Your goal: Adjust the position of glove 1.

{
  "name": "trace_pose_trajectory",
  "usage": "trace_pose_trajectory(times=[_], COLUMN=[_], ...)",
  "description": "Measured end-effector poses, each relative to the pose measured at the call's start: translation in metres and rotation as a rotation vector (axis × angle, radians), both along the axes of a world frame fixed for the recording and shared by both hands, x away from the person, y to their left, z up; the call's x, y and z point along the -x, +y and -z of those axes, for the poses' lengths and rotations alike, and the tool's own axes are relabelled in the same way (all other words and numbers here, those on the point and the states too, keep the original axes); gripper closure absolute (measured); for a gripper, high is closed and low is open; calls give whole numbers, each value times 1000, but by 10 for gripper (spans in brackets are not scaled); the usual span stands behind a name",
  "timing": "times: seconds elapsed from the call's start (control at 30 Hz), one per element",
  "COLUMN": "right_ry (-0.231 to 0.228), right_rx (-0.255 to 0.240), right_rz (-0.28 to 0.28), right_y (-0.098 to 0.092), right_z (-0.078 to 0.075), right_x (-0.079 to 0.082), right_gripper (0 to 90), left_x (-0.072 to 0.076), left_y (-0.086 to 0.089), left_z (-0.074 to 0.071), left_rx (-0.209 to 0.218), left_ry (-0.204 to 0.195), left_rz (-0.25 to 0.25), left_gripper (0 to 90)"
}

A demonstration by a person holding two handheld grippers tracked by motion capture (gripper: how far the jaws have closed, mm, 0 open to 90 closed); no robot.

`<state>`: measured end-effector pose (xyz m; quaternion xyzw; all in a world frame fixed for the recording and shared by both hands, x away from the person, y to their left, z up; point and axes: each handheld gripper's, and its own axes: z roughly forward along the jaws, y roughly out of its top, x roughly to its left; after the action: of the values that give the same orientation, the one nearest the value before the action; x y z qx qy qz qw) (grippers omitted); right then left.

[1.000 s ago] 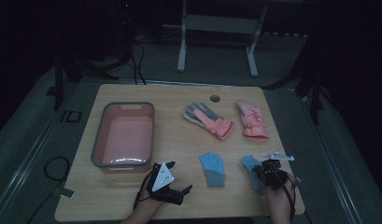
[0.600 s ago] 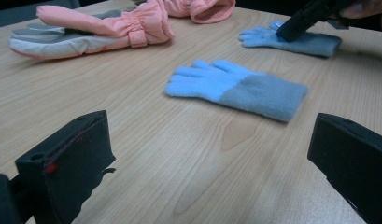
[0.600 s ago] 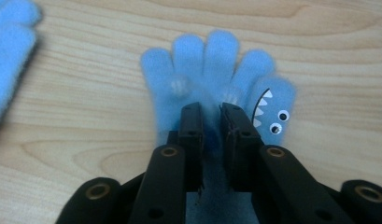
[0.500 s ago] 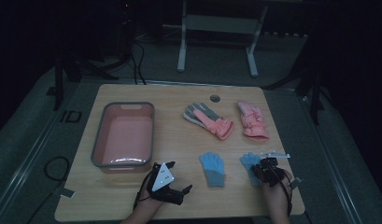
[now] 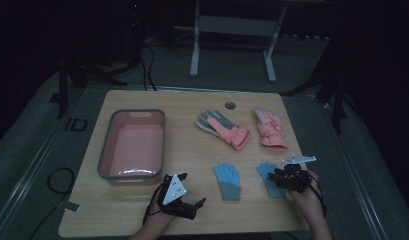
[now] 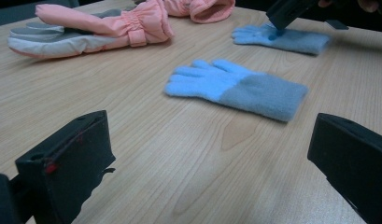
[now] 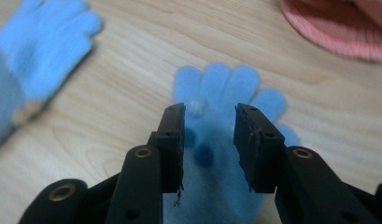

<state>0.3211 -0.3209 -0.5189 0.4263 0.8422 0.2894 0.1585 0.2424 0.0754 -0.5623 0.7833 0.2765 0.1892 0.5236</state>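
From the high view the right gripper [image 5: 287, 176] sits over the right-hand blue glove [image 5: 270, 180] near the front edge of the bench [image 5: 192, 150], its mate, the second blue glove [image 5: 227, 181], just beside it; the left gripper [image 5: 184, 202] rests in front of the pink tub [image 5: 133, 144], holding nothing; two pink ski gloves [image 5: 224, 129] lie farther back; over to the left gripper view, jaws spread wide on bare wood, the second blue glove [image 6: 237, 88] lying ahead; now the right gripper view: the jaws have just been opening and straddle the blue glove's [image 7: 226, 135] palm, pads not pressing it; to do it well, I'd say, sink the tips onto the knit, pinch a good fold mid-palm, then lift cleanly.
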Motion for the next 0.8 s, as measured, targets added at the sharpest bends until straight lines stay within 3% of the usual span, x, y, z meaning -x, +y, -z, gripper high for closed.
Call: trace_pose_trajectory(times=[0.1, 0.2, 0.4, 0.5, 0.57, 0.67, 0.8], right_ry=[-12, 1, 22, 15, 9, -8, -19], right_rx=[88, 119, 102, 103, 98, 103, 92], right_rz=[-99, -147, -182, -180, -169, -151, -73], right_y=[0, -4, -9, -9, -7, -3, 1], right_z=[1, 3, 13, 14, 15, 16, 18], right_x=[-1, -3, -8, -6, -2, 2, 5], right_gripper=[630, 630, 646, 667, 755, 814, 847], left_x=[0, 0, 0, 0, 0, 0, 0], left_y=[0, 0, 0, 0, -1, 0, -1], left_z=[0, 0, 0, 0, 0, 0, 0], left_rx=[-3, -3, -2, -7, -9, -5, -10], left_ry=[-2, 0, 3, 1, 0, 4, 1], left_rz=[-3, -6, -13, -13, -13, -16, -16], left_gripper=[0, 0, 0, 0, 0, 0, 0])
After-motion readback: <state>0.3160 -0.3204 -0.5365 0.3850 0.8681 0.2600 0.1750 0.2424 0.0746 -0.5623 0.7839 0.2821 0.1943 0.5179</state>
